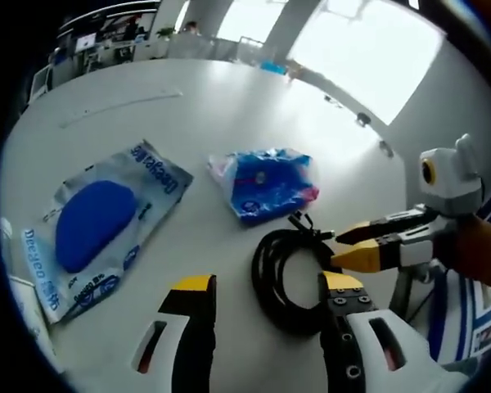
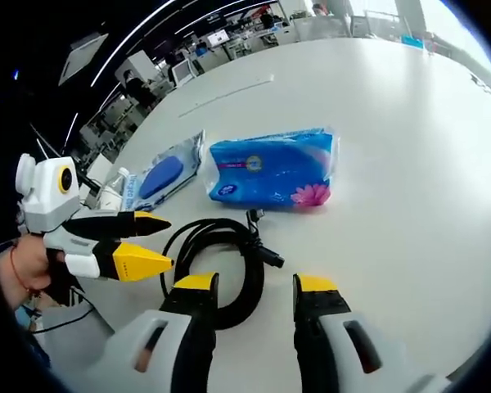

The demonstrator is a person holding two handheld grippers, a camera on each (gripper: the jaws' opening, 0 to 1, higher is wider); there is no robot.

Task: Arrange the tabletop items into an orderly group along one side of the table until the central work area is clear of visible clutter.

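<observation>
Nearby, tissue pack point(image 2: 272, 169), blue pouch point(image 1: 98, 225), cable point(image 1: 288, 278)

A broad white round-edged table point(image 1: 229, 106) carries everything. Beyond its far edge — rows of office desks with monitors point(image 2: 217, 41). Bright, tall windows point(image 1: 368, 49) run along the room's far wall.

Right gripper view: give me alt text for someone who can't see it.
The open right gripper hovers over a coiled black cable on a white table. Beyond it lies a blue tissue pack and a clear pouch; the left gripper enters from the left.
</observation>
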